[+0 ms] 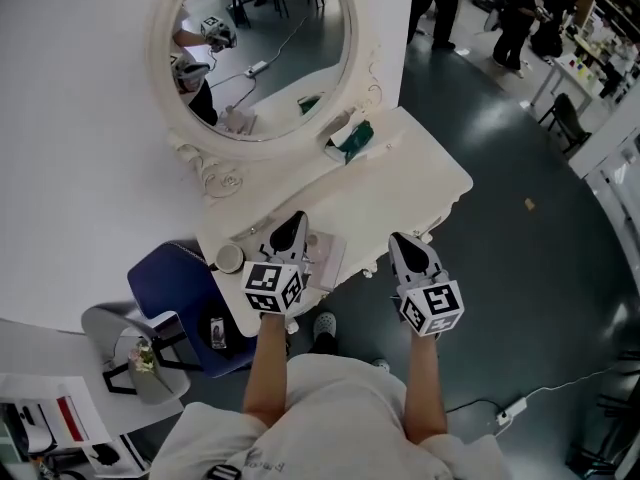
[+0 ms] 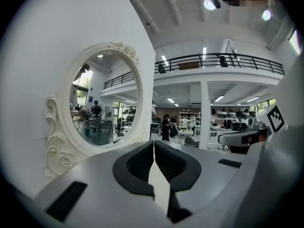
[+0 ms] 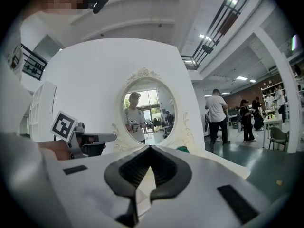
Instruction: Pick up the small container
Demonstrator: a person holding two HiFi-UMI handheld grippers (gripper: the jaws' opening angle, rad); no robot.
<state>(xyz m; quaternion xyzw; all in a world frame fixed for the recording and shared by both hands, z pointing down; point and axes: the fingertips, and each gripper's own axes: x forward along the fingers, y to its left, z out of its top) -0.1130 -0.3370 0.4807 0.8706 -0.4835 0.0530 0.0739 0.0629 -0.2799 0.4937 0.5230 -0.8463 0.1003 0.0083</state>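
Observation:
The small container (image 1: 229, 258), round and cream-coloured, sits near the left front corner of the white dressing table (image 1: 400, 183). My left gripper (image 1: 293, 224) hovers over the table's front part, just right of the container and apart from it, its jaws shut with nothing between them. My right gripper (image 1: 397, 238) is at the table's front edge farther right, also shut and empty. In the left gripper view the left gripper (image 2: 154, 144) points at the mirror; the container is hidden there. The right gripper (image 3: 148, 149) faces the mirror too.
An ornate oval mirror (image 1: 262, 53) stands at the table's back against a white wall. A green item (image 1: 352, 140) lies near the mirror's base, and a flat pale tray (image 1: 326, 258) lies by the left gripper. A blue chair (image 1: 165, 278) stands left of the table. People (image 1: 520, 13) stand far right.

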